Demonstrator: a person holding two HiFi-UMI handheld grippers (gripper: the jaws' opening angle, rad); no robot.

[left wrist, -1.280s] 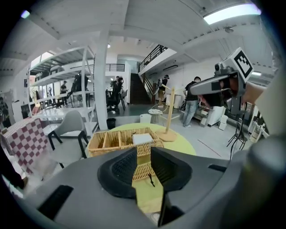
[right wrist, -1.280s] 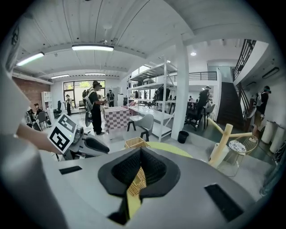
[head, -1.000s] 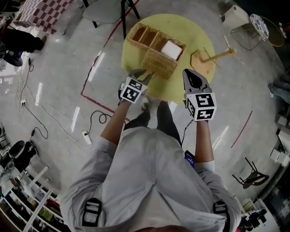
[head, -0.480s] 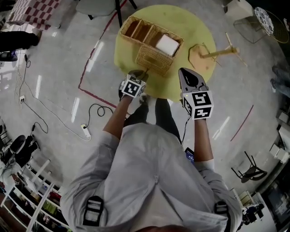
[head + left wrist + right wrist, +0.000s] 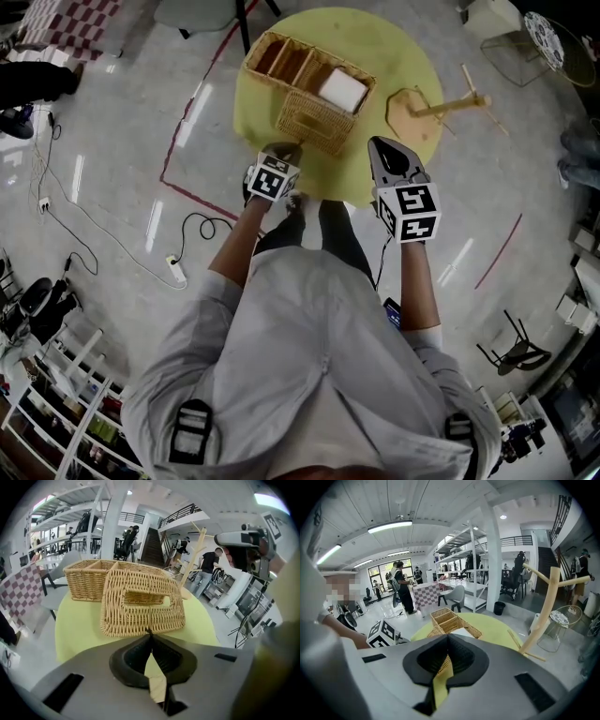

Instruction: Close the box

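The round yellow-green table (image 5: 412, 56) is the largest thing ahead of the person, and everything here is placed from it. The wicker box (image 5: 300, 70) sits on the table's left half. Its long axis runs from the far-left rim toward the table's middle, and its top is open and faces up. Its lid (image 5: 314, 127) is not shut. It hangs off the box's long side nearest the person and slopes down toward the table's near edge.

At the table's right rim stands a wooden peg stand (image 5: 417, 117), well apart from the box. A grey chair (image 5: 192, 14) is on the floor past the table's far-left side. A red tape line (image 5: 183, 127) runs along the floor to the table's left. Nothing lies on the table between the lid and the 2 grippers.

The left gripper (image 5: 284, 150) hangs over the table's near edge, just in front of the lid. Its jaws are pressed together at the tips with nothing between them. The right gripper (image 5: 382, 150) is over the near-right edge, its jaws likewise closed on nothing.

The head view alone shows the white block (image 5: 342, 91) in the box's compartment nearest the table's middle. In the left gripper view the lid (image 5: 143, 604) hides it and shows 1 rectangular slot. The right gripper view shows the stand (image 5: 548, 606) upright, with angled pegs.
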